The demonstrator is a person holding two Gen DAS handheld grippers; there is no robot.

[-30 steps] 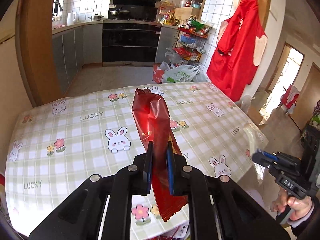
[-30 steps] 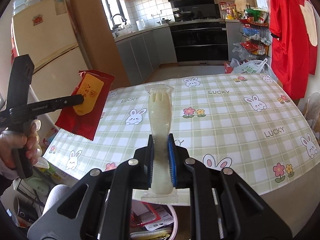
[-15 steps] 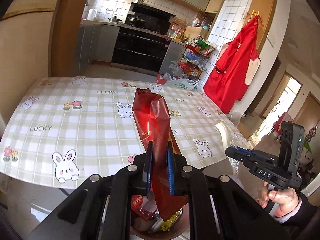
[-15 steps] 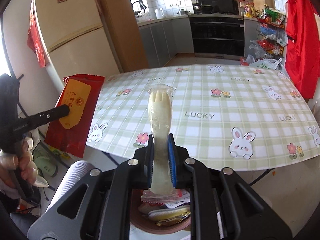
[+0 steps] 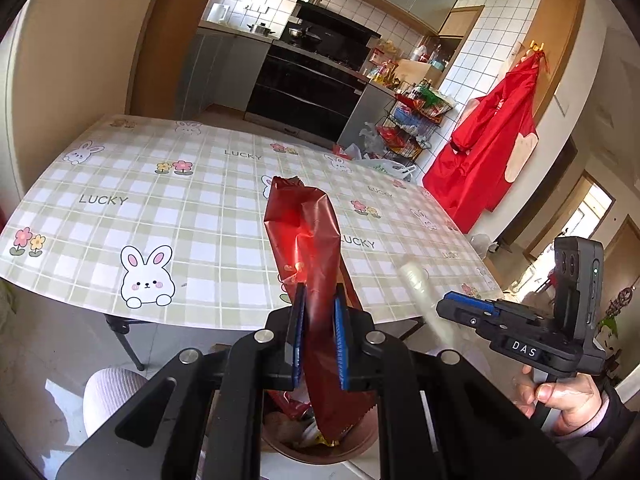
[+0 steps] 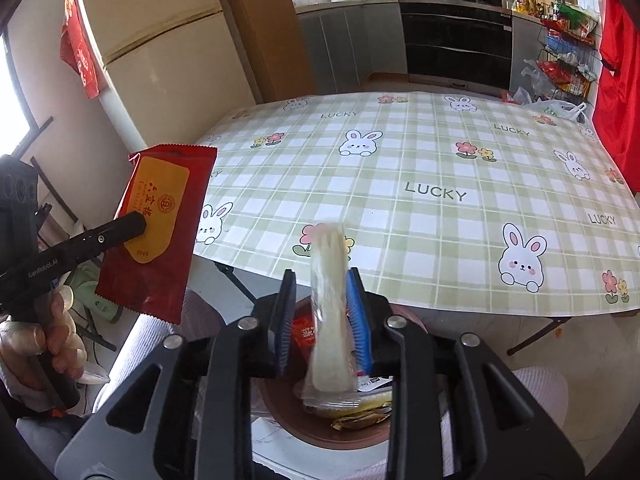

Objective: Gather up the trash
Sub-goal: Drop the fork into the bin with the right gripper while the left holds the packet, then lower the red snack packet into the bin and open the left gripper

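My left gripper [image 5: 317, 336] stands part open around a red snack wrapper [image 5: 308, 256], which hangs between the jaws above a brown trash bin [image 5: 320, 446]. From the right wrist view the same wrapper [image 6: 160, 224] still sits at the left fingertip. My right gripper [image 6: 325, 316] is open; a clear-wrapped white plastic fork [image 6: 330, 312] slips down between the jaws, blurred, over the bin [image 6: 320, 432], which holds other wrappers.
A table with a green checked bunny cloth [image 5: 180, 200] stands just beyond the bin, its near edge above it. White stools [image 6: 536, 388] flank the bin. A fridge [image 6: 160, 52] stands left; a red apron [image 5: 488, 148] hangs right.
Both grippers pulled back from the table to above the bin. Both sets of jaws have opened from a tight pinch; the fork is sliding down, the red wrapper hangs looser.
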